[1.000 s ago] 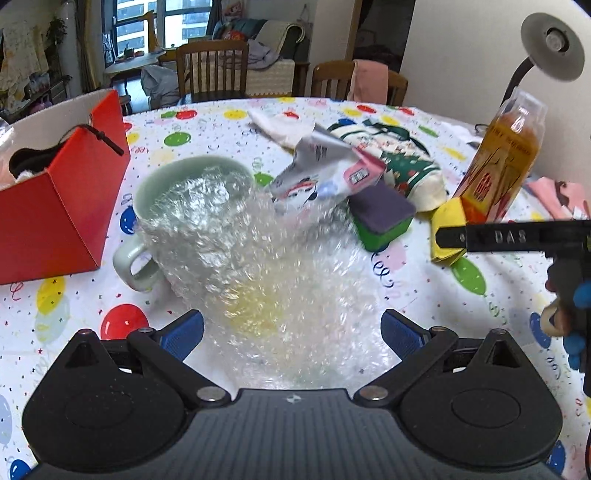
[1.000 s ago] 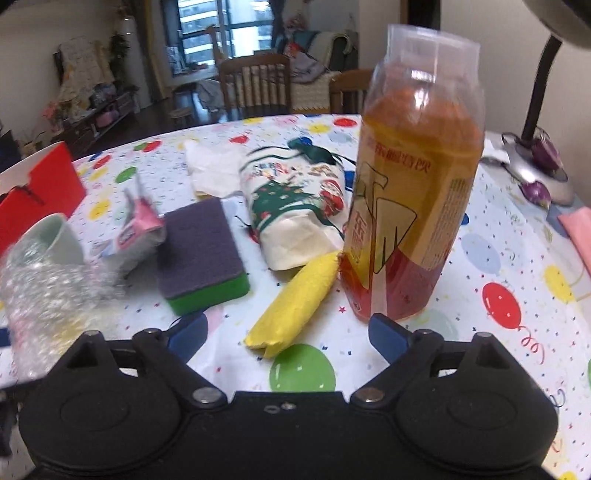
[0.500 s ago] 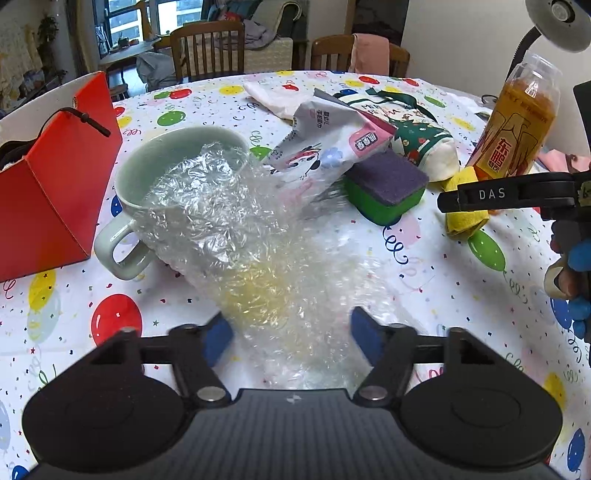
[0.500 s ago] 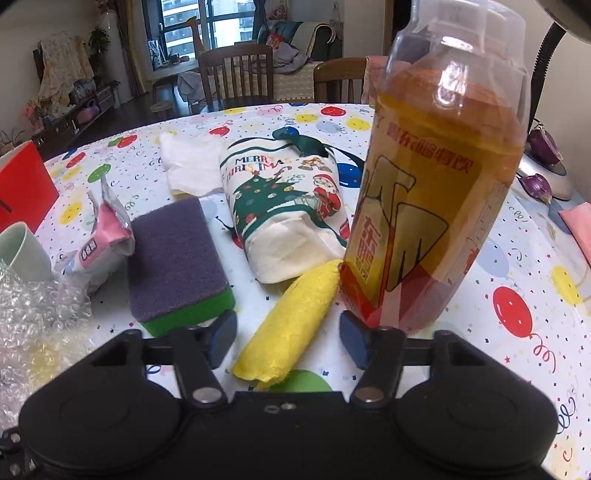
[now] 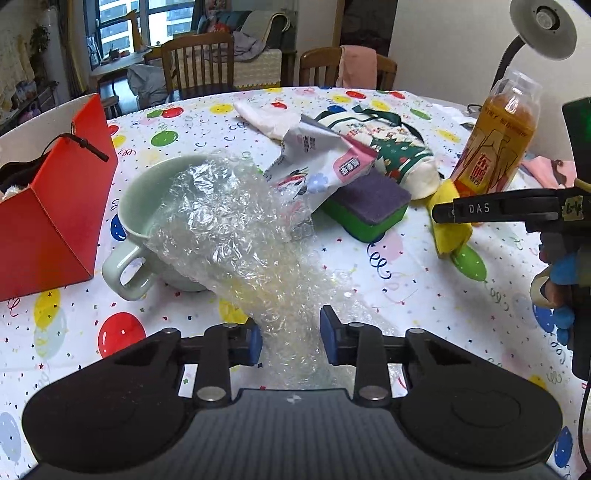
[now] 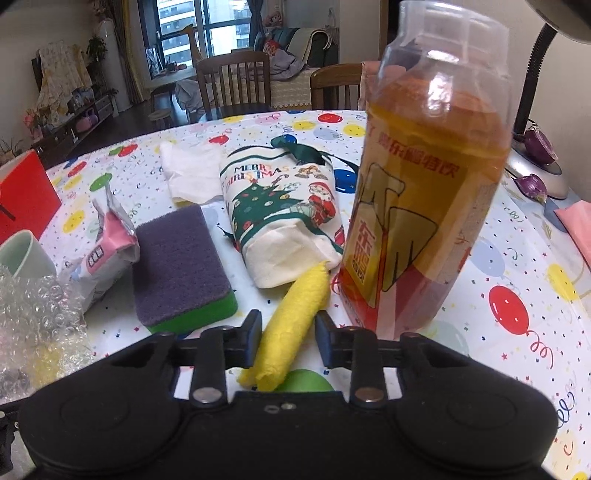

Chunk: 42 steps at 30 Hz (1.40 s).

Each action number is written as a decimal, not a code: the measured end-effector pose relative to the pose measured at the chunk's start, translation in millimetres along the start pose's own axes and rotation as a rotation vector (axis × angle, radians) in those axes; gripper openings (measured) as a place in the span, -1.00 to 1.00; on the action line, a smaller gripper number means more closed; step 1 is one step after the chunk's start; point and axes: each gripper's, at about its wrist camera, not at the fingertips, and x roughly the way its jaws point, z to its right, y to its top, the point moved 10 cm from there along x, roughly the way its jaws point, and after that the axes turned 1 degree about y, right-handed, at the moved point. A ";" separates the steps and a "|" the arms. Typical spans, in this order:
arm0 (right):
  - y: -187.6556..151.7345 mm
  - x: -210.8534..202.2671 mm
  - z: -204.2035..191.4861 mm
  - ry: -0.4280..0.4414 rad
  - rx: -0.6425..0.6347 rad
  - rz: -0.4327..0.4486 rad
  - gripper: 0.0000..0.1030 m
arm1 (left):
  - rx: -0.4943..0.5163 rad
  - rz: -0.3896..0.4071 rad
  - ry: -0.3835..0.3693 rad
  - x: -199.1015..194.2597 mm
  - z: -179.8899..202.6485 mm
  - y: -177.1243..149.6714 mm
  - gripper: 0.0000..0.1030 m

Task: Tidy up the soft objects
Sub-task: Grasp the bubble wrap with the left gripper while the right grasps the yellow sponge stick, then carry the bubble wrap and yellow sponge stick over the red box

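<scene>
A crumpled sheet of bubble wrap (image 5: 236, 221) spills from a pale green mug (image 5: 136, 206) toward me. My left gripper (image 5: 290, 339) has its lower end between its blue pads; the jaws are closing and both pads touch it. A rolled yellow cloth (image 6: 295, 310) lies on the table beside a tall orange drink bottle (image 6: 424, 184). My right gripper (image 6: 288, 336) is closing on the roll's near end, its pads against both sides. The left wrist view shows the same yellow cloth (image 5: 448, 236) under a right finger (image 5: 480, 208).
A purple-and-green sponge (image 6: 177, 258), a Christmas drawstring pouch (image 6: 280, 206), a pink tissue pack (image 5: 317, 158) and a white cloth (image 6: 192, 173) lie mid-table. A red box (image 5: 55, 206) stands at the left, a desk lamp (image 5: 543, 22) and a pink cloth (image 6: 576, 221) at the right.
Both grippers' jaws have closed in from wide open, the left around the bubble wrap's end, the right around the yellow cloth roll. Neither hand has shifted much.
</scene>
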 end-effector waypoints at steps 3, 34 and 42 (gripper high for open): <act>-2.0 -8.1 0.2 0.016 0.002 0.005 -0.60 | -0.012 0.005 -0.014 -5.0 -1.7 1.7 -0.44; 15.2 -155.2 -73.8 0.319 -0.130 0.102 -0.62 | -0.196 0.108 -0.151 -102.1 -49.4 37.6 -0.67; 42.9 -180.7 -114.8 0.404 -0.156 0.145 -0.62 | -0.200 0.170 -0.132 -135.8 -84.1 58.2 -0.67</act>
